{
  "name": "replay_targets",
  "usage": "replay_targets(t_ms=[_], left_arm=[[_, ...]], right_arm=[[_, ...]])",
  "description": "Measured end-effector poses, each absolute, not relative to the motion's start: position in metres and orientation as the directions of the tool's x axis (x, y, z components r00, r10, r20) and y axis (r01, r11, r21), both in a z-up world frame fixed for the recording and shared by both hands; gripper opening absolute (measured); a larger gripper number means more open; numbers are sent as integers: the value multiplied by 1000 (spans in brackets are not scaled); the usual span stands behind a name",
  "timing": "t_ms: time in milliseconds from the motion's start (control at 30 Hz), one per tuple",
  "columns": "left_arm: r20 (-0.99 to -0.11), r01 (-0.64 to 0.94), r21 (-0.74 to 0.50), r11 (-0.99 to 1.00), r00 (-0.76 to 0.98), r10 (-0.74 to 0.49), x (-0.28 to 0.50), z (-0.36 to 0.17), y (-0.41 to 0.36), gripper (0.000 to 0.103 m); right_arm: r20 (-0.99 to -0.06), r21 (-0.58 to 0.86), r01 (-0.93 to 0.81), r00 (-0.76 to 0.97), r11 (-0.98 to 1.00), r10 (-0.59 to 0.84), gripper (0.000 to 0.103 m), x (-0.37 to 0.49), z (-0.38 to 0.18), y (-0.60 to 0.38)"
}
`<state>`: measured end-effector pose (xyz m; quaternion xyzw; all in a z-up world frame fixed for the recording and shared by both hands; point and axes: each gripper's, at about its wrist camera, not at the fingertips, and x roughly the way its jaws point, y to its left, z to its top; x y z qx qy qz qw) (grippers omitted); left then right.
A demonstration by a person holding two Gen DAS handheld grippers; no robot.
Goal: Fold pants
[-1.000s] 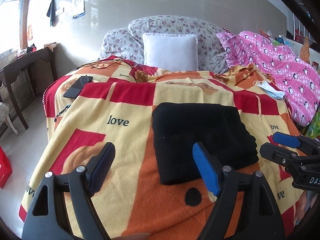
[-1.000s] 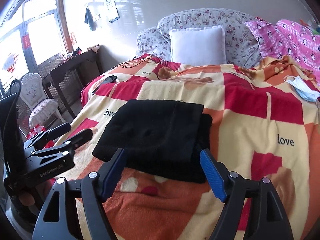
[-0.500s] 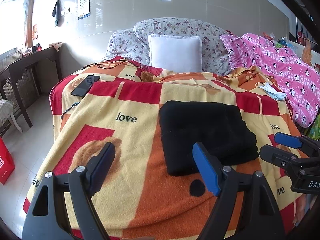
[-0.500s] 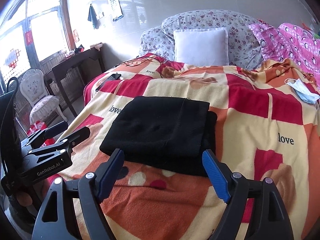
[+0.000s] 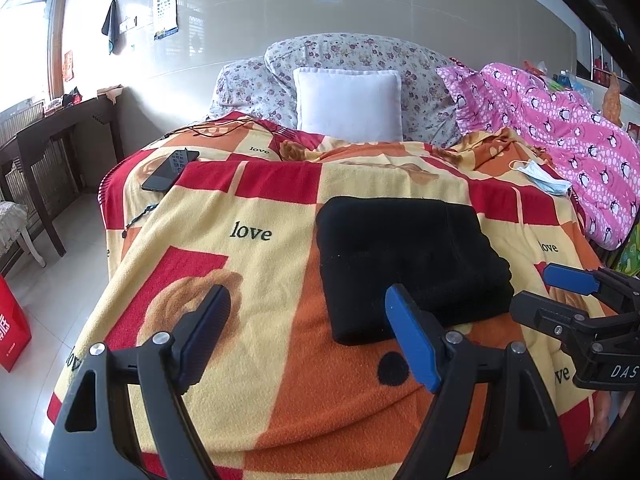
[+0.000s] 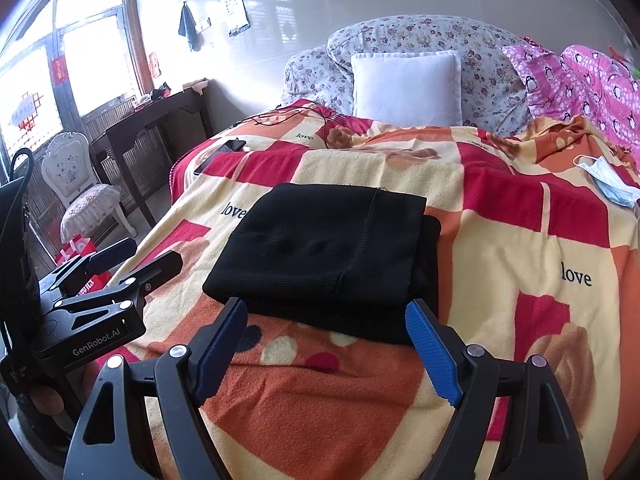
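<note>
On the bed's patterned blanket, the black pants lie folded into a compact, layered rectangle, so the folding looks finished. The left hand-held gripper and right hand-held gripper hover clear, jaws apart and empty. A white pillow and dark desk stand beyond.

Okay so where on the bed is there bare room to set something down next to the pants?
Bare blanket lies between the folded pants and the phone, and between pants and face mask. Crowded near the white pillow and pink quilt.
</note>
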<state>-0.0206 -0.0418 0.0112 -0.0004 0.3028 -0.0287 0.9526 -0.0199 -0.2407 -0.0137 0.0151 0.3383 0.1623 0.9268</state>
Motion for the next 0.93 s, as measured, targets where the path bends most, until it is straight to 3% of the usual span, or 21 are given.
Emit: replay_targets(t_ms=[933], left_arm=[[-580, 69, -17, 998, 812, -66, -19, 9, -45, 80]], right_arm=[[-652, 137, -290, 693, 947, 306, 83, -14, -22, -242]])
